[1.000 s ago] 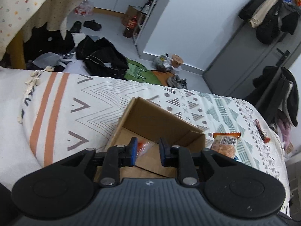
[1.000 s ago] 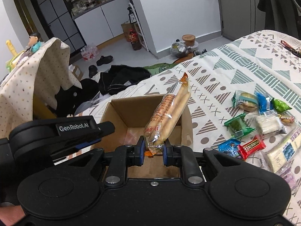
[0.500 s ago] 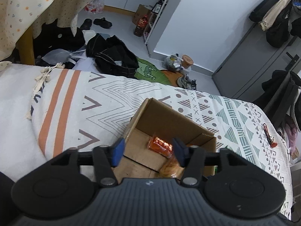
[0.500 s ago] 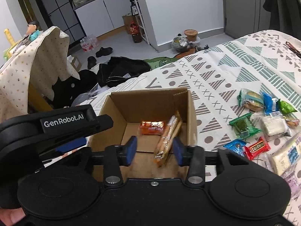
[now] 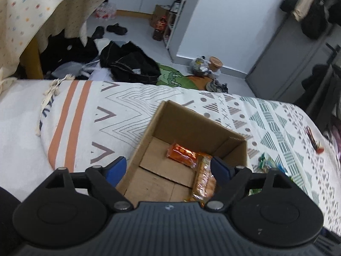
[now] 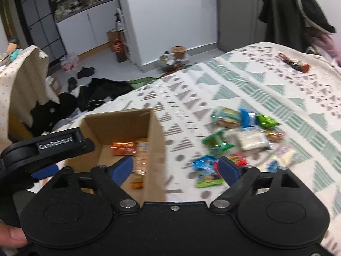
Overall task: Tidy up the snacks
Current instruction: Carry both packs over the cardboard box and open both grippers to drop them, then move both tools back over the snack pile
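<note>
Clearances as I see them: cardboard box (image 5: 198, 128) open-topped, its four upright walls the only barrier, near floor bare, far right corner taken by an orange packet (image 5: 181, 154) and a long biscuit pack (image 5: 204, 179). Bedspread (image 5: 119, 111) left of box bare. Right of box, the snack pile (image 6: 236, 138) crowds the cover; beyond it, open bedspread.

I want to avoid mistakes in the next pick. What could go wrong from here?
1. The loose snacks lie crowded and overlapping on the bedspread, so the open right tongs may catch two packets or pinch the cloth.
2. The cardboard box stands on soft bedding; a bump from the open left tongs hovering over it could shift or tip it.
3. The long biscuit pack lies along the box's right wall, so later packets may pile up unevenly.
</note>
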Demonstrator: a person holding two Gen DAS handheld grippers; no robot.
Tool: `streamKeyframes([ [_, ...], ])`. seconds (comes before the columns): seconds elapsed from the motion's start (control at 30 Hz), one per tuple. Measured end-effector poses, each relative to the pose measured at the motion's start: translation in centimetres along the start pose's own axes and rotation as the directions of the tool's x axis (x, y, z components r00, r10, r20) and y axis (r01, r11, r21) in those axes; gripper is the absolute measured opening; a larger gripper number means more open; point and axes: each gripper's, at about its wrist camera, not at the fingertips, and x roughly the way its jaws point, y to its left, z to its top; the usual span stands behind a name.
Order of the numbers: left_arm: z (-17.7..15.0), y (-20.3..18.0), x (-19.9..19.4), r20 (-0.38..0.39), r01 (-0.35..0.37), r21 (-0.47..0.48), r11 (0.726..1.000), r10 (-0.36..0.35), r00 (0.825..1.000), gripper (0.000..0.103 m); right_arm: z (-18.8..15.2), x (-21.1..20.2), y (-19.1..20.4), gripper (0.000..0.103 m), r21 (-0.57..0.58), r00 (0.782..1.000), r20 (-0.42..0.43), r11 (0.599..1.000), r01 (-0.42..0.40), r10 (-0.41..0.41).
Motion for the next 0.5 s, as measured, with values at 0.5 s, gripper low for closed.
streamKeyframes([
  [0.5,-2.2,-5.0,-2.3,-0.019,0.105,0.137,0.985,-0.103,0.994,0.091,-1.6,-3.7,-6.9,0.103,0.103,0.995,0.04,0.991,0.081,-0.086],
])
